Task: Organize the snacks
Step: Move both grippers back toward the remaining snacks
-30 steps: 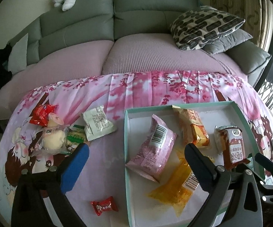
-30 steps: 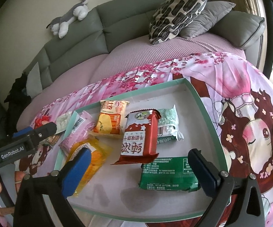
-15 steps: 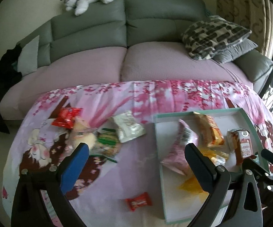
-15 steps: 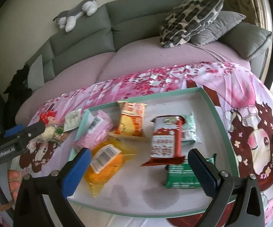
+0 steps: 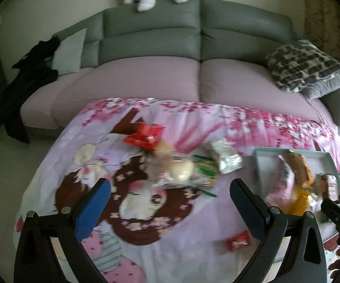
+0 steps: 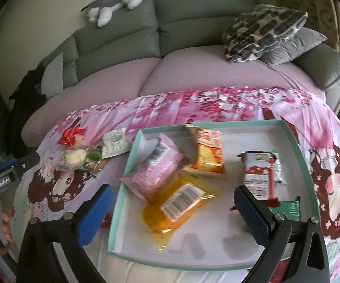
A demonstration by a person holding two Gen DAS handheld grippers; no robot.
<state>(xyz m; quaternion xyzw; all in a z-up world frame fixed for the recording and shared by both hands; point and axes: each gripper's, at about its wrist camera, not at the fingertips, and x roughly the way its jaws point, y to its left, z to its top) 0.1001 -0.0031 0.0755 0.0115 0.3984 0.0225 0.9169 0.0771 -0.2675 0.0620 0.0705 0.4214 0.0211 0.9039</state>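
Mint-green tray (image 6: 298, 146) sits right under the right gripper (image 6: 172, 202), jaws spread and empty, with six packets already in it, the pink packet (image 6: 155, 172) and yellow one (image 6: 181, 210) nearest. Left gripper (image 5: 167, 202), also spread and empty, faces the loose pile (image 5: 179, 165) just ahead; a red candy (image 5: 238, 244) lies low by its right finger. I'd call it over halfway, five or so left outside.
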